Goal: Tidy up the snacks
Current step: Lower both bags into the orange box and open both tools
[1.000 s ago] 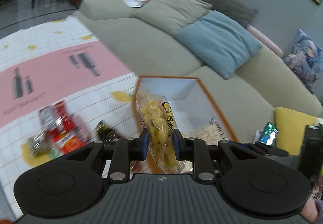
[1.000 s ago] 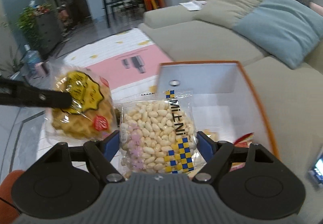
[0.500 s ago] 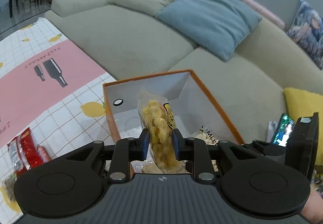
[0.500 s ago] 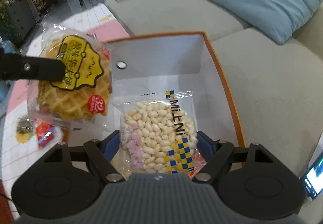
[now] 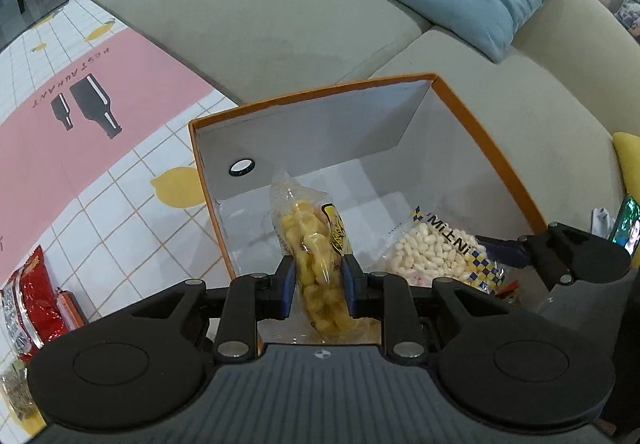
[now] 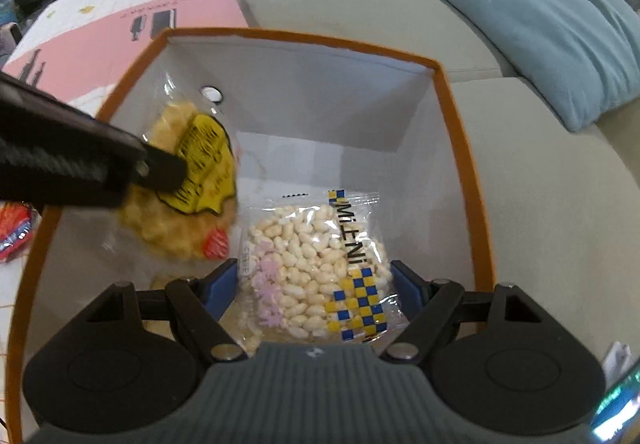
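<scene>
Right wrist view: both grippers are gripping packets inside the box (image 6: pixel 460 116); lower them further before letting go.

Left gripper (image 5: pixel 318 286) is clamping the waffle packet (image 5: pixel 316 244); right gripper (image 6: pixel 312 288) is clamping the puffed-rice packet (image 6: pixel 316 260).

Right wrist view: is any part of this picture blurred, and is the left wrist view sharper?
Right wrist view: the waffle pack and the left gripper holding it are smeared by motion, while the puffed rice pack is sharp. Left wrist view: crisp throughout, though the fisheye bends the orange box rim and the sofa.
</scene>
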Motion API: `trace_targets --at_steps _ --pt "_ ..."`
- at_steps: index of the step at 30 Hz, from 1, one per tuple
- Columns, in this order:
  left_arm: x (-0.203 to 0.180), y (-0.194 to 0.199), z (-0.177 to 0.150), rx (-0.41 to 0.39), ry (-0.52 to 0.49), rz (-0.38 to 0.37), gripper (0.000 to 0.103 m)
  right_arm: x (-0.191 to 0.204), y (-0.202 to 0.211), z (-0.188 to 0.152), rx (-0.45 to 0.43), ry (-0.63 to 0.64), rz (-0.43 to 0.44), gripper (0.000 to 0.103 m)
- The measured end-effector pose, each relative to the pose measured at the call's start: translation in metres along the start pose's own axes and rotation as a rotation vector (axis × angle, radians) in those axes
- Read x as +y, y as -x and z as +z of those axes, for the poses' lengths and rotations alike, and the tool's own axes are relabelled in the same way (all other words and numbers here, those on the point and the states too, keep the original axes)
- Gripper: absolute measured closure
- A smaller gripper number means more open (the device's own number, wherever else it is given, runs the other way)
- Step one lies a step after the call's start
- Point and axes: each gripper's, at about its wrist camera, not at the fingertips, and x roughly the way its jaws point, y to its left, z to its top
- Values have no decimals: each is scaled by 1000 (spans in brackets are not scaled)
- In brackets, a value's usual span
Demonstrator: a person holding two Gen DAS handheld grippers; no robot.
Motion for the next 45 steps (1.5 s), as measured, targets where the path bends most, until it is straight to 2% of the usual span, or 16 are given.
trace_targets --at_steps 2,3,6,7,10,12,15,19,22,27,30,41,45 --pt "2 -1 1 19 -2 17 73 -3 -3 1 6 -22 20 26" --pt "4 0 1 22 -3 10 68 -4 -2 2 11 -37 32 26" --pt "9 10 0 16 9 -19 64 -13 -9 4 18 -105 74 26" --pt "10 14 0 7 13 -14 59 -15 -10 4 17 -128 86 26" --pt "17 31 -3 -36 36 -44 58 -22 -9 4 8 -212 117 26" --pt "24 47 -8 -71 65 -51 54 -25 -9 6 -7 -248 117 26" --pt "34 67 -16 -127 90 -46 53 -23 1 7 -34 -287 151 26" --pt "46 85 -27 -158 127 -29 53 -15 7 15 -61 -307 208 25" --pt "52 91 -37 -159 147 6 53 -10 -4 21 -26 -334 175 25" --pt "69 100 -50 -145 202 31 49 -9 -25 20 61 -421 207 25" --pt "74 106 -59 -141 206 57 49 -7 -29 18 84 -453 227 25" --pt "83 131 -82 -172 245 54 47 3 -14 14 111 -490 307 23" --pt "86 142 -90 -194 253 56 47 9 -3 14 102 -488 285 22"
